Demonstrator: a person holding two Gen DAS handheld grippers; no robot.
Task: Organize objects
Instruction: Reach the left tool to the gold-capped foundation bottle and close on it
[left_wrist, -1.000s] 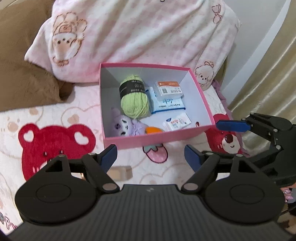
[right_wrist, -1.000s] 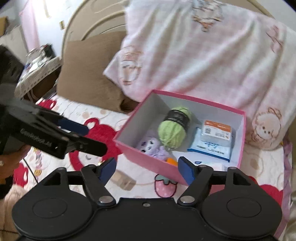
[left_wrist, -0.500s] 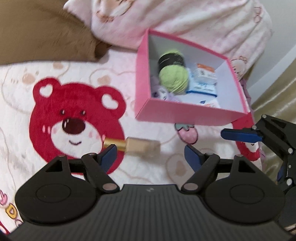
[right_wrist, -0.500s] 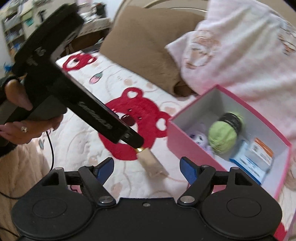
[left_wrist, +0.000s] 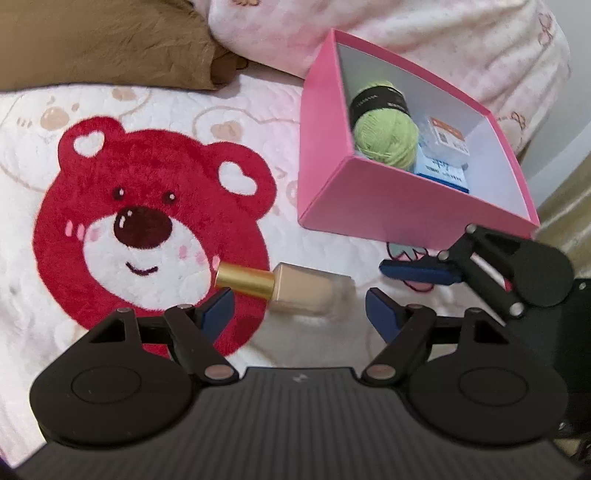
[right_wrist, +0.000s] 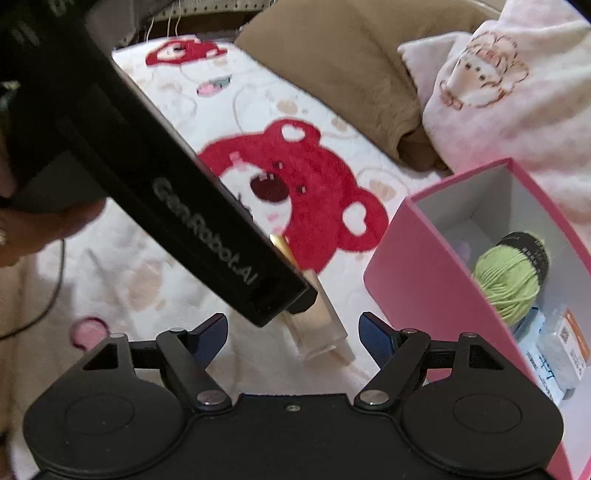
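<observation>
The little bottle (left_wrist: 291, 291) lies sideways on the bed, gold cap left, low in the frame. The left hand-held gripper (left_wrist: 299, 308) is nearest, wide open, holding nothing.

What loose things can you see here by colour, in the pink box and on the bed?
Green: 1, yarn ball
Blue: 1, packet
White and orange: 1, small pack
Beige and gold: 1, bottle on the bed
Total: 4, three inside the pink box
</observation>
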